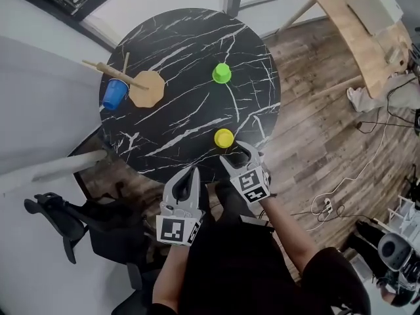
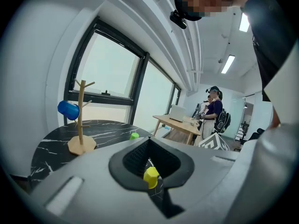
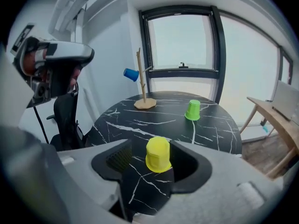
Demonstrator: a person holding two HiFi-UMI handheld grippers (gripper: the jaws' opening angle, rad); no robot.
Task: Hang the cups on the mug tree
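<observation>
A yellow cup (image 1: 224,137) stands upside down near the front edge of the round black marble table (image 1: 184,123). My right gripper (image 1: 237,155) is open just behind it. In the right gripper view the yellow cup (image 3: 158,154) sits between the spread jaws of the right gripper (image 3: 156,166), and the pads do not touch it. A green cup (image 1: 222,73) stands upside down farther back. The wooden mug tree (image 1: 146,88) at the table's left holds a blue cup (image 1: 114,94) on a peg. My left gripper (image 1: 191,174) hovers shut and empty off the table's front edge.
A wooden desk (image 1: 354,25) stands at the upper right on the wood floor, and cables (image 1: 328,205) lie to the right. A black office chair (image 1: 59,218) sits at the lower left. Windows run behind the table. Two people (image 2: 215,108) stand far off by the desk.
</observation>
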